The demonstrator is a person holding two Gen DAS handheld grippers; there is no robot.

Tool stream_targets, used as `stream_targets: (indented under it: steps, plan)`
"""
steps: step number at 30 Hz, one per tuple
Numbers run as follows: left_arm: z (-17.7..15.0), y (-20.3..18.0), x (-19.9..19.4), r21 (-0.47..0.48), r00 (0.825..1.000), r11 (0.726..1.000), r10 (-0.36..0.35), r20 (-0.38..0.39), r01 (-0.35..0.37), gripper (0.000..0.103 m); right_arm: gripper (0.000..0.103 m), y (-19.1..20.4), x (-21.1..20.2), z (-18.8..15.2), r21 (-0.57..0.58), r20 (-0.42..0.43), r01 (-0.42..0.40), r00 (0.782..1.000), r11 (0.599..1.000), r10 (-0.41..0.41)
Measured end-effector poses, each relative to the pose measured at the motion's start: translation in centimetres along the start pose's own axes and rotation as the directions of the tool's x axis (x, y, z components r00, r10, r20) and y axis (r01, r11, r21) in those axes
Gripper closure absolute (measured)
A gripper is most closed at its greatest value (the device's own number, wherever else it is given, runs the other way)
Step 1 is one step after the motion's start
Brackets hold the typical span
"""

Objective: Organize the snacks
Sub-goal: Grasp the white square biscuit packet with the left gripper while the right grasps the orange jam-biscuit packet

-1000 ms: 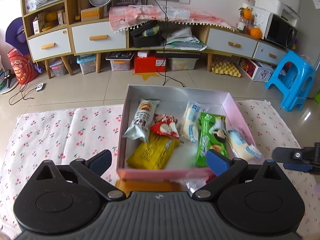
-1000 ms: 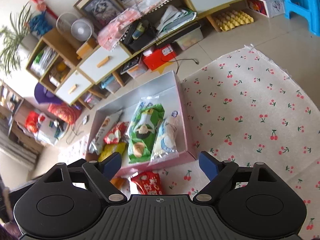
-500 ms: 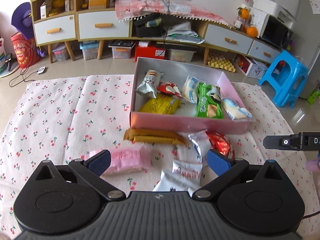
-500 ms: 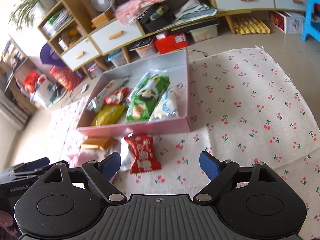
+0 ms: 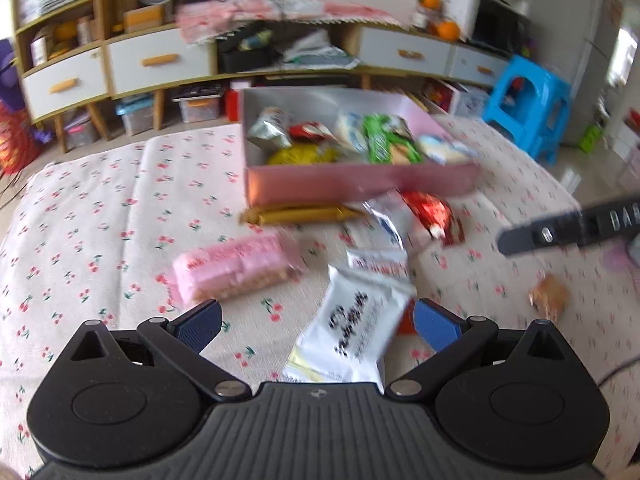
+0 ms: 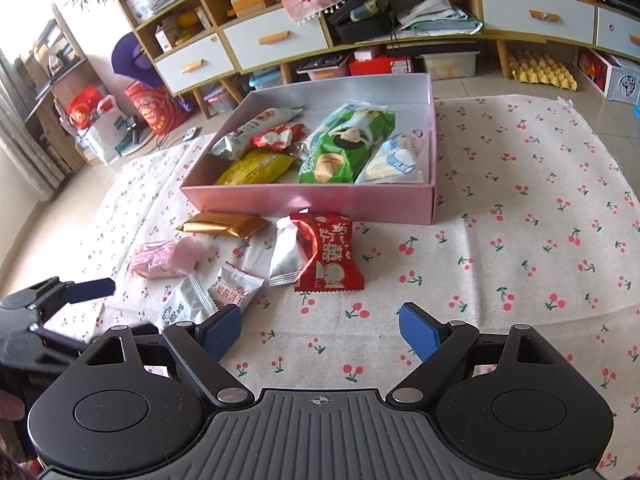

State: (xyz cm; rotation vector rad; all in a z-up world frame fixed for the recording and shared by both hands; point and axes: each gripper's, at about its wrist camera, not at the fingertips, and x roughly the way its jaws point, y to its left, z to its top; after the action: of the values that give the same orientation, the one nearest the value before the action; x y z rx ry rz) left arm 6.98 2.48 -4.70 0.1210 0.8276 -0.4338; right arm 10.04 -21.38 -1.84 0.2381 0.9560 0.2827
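Observation:
A pink box [image 5: 360, 182] [image 6: 312, 200] holds several snack packs. Loose snacks lie on the cherry-print cloth in front of it: a gold bar [image 5: 300, 213] [image 6: 224, 224], a pink wafer pack [image 5: 236, 268] [image 6: 164, 258], a red pack [image 5: 430, 212] [image 6: 328, 256], a silver pack [image 6: 286, 254] and small white packs [image 6: 236, 290]. My left gripper [image 5: 316, 322] is open, with a white pack [image 5: 356, 332] lying between its fingers. My right gripper [image 6: 320, 326] is open and empty above bare cloth. The left gripper's finger [image 6: 88, 288] shows at the right view's left edge.
The cloth [image 6: 520, 240] covers the floor. Low cabinets with drawers [image 6: 276, 40] stand behind the box. A blue stool [image 5: 528, 104] is at the right. A small brown snack [image 5: 548, 300] lies on the cloth at the right.
Both grippers have pulled back from the box toward the loose snacks. My left gripper has come down low over the white pack. Both stay open.

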Motion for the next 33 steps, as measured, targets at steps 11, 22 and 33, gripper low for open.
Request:
stream_targets:
  steps: [11, 22, 33]
  plan:
    - [-1.2, -1.8, 1.6, 0.109, 0.997, 0.993, -0.042, -0.062, 0.048, 0.023, 0.015, 1.5, 1.8, -0.2, -0.024, -0.044, 0.017, 0.999, 1.000, -0.018]
    - [-0.9, -0.2, 1.4, 0.013, 0.995, 1.000, -0.018, -0.094, 0.019, 0.050, 0.015, 2.6, 3.8, -0.1, -0.007, -0.080, 0.035, 0.996, 0.999, -0.035]
    - [-1.4, 2.2, -0.2, -0.079, 0.977, 0.984, 0.149, -0.154, -0.162, 0.050, 0.015, 5.8, 5.9, 0.0, -0.004, -0.118, 0.008, 0.993, 1.000, -0.009]
